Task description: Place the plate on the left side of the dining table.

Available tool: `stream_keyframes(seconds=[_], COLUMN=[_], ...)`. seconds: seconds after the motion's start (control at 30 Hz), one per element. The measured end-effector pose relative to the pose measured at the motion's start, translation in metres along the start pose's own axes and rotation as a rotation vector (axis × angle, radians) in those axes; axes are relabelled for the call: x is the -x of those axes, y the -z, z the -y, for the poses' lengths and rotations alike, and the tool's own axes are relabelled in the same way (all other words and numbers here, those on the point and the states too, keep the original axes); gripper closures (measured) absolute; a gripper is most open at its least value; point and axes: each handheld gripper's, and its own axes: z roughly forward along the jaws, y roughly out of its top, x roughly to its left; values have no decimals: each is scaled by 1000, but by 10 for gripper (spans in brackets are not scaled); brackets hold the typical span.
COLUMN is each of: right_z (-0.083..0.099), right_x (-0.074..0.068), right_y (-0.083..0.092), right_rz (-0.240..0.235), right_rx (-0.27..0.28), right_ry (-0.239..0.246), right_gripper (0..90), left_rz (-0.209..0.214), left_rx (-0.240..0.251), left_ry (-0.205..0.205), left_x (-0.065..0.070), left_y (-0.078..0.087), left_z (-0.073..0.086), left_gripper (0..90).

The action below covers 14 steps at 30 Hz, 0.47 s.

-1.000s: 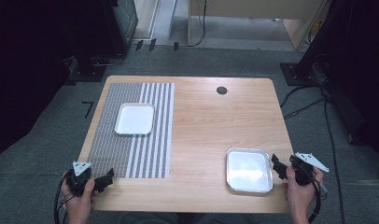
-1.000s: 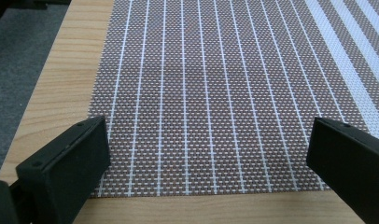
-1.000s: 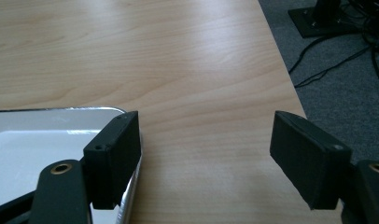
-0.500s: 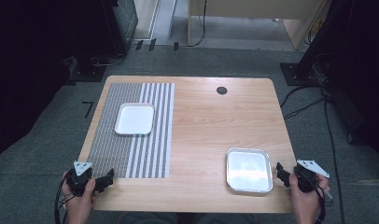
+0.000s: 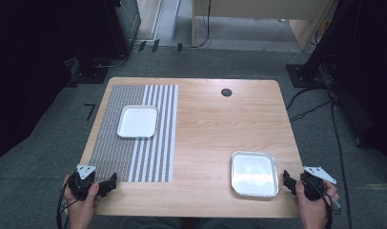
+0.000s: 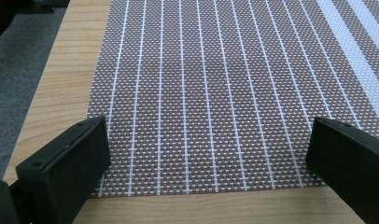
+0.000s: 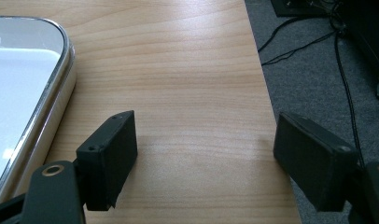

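Beside the metal tray (image 5: 255, 173), the right gripper (image 5: 290, 182) has drawn back to the table edge.

The left gripper (image 6: 208, 154) hung with its jaws wide apart over the near edge of the striped mat (image 6: 225, 84), which lay near the table's (image 6: 52, 98) left edge, holding nothing.
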Motion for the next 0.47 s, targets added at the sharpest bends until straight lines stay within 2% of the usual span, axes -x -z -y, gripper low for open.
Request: stream_keyframes(seconds=[0.47], right_z=[0], right_x=[0], right_y=[0], right_rz=[-2], right_rx=[-1], right_ry=[-3], right_gripper=[218], left_rz=[3], left_rx=[-5], left_ry=[-4], left_x=[-1], left_y=[-1], left_z=[-2], left_gripper=[0])
